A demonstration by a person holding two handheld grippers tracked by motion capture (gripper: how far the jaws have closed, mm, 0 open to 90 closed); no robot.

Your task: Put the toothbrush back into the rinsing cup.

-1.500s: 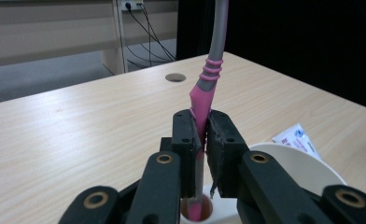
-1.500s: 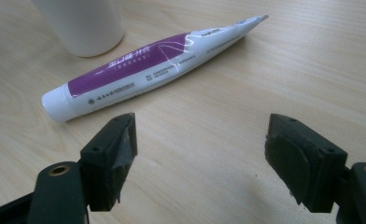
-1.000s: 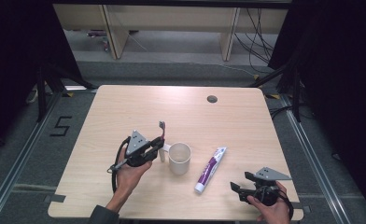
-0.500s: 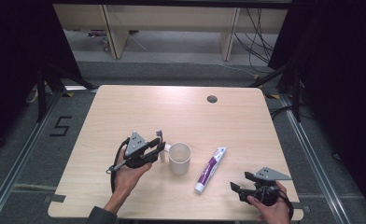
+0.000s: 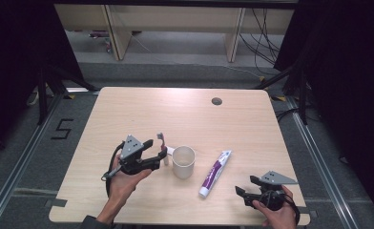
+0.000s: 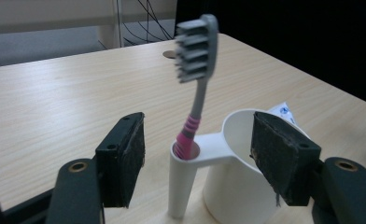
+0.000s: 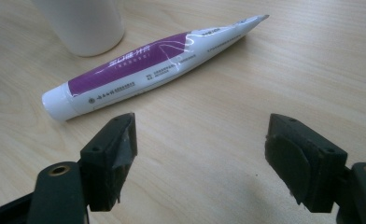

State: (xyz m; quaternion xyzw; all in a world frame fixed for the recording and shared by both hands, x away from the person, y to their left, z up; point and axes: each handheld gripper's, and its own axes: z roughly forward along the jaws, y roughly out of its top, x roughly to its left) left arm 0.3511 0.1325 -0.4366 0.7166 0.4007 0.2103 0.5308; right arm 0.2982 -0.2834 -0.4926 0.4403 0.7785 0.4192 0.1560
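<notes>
My left gripper (image 6: 197, 158) is spread wide, holding nothing, its jaws either side of the toothbrush (image 6: 196, 60) standing in the cup (image 6: 237, 158) holder at my 12 o'clock. My right gripper (image 7: 200, 158) gapes empty too, the toothpaste (image 7: 148, 60) lying at 11 o'clock.

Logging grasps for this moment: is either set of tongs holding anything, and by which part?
Nothing is held. Left tongs stand open around the grey-and-pink toothbrush; right tongs are open too.
</notes>
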